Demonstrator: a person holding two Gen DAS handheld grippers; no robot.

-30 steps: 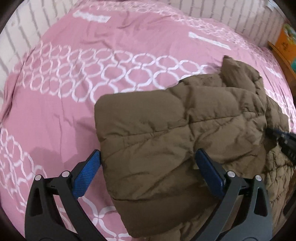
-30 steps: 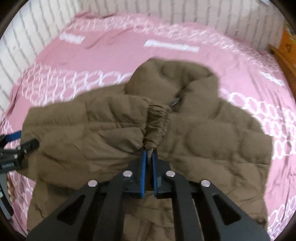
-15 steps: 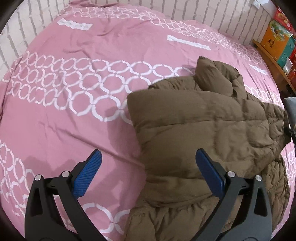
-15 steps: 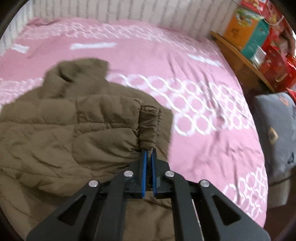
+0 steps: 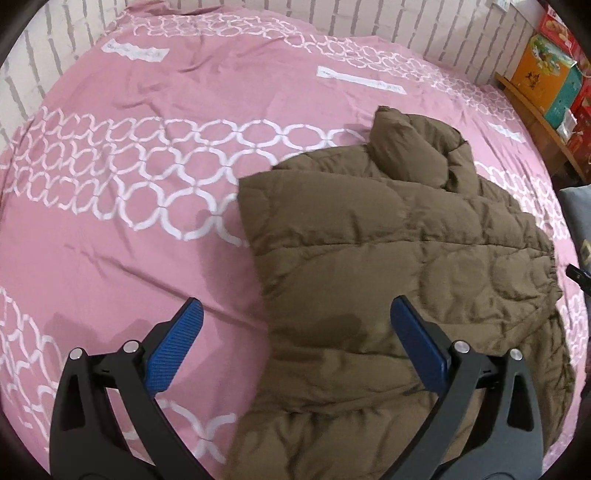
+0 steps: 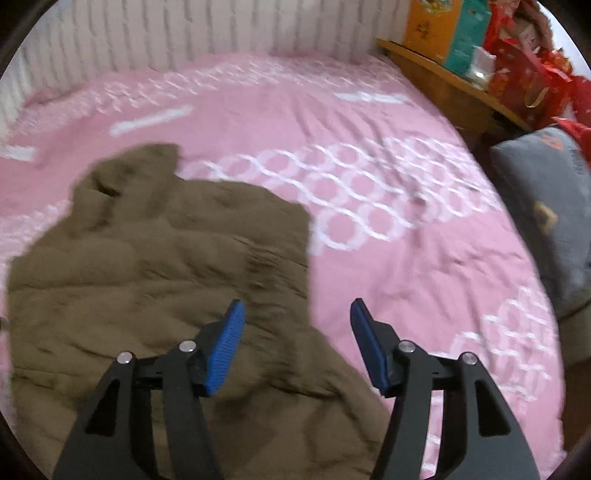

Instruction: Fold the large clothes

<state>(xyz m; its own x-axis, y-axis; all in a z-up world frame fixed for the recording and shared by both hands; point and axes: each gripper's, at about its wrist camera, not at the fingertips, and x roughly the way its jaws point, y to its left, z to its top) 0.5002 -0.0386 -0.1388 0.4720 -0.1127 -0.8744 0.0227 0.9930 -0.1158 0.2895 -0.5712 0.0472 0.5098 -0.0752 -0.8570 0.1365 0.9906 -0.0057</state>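
Left wrist view: the left gripper (image 5: 295,332) has its blue-padded fingers (image 5: 176,347) spread wide, holding nothing, one pad over bare sheet and the other over the brown puffer jacket (image 5: 399,258). That jacket lies on the pink bedspread (image 5: 147,221) with a sleeve folded across its body and its collar (image 5: 410,151) toward the striped wall (image 5: 369,18). Right wrist view: the right gripper (image 6: 295,332) is likewise parted and empty above the jacket's right edge, though blur makes contact hard to judge. A grey cushion (image 6: 543,206) and coloured boxes (image 6: 447,29) sit beyond the bed's right side.
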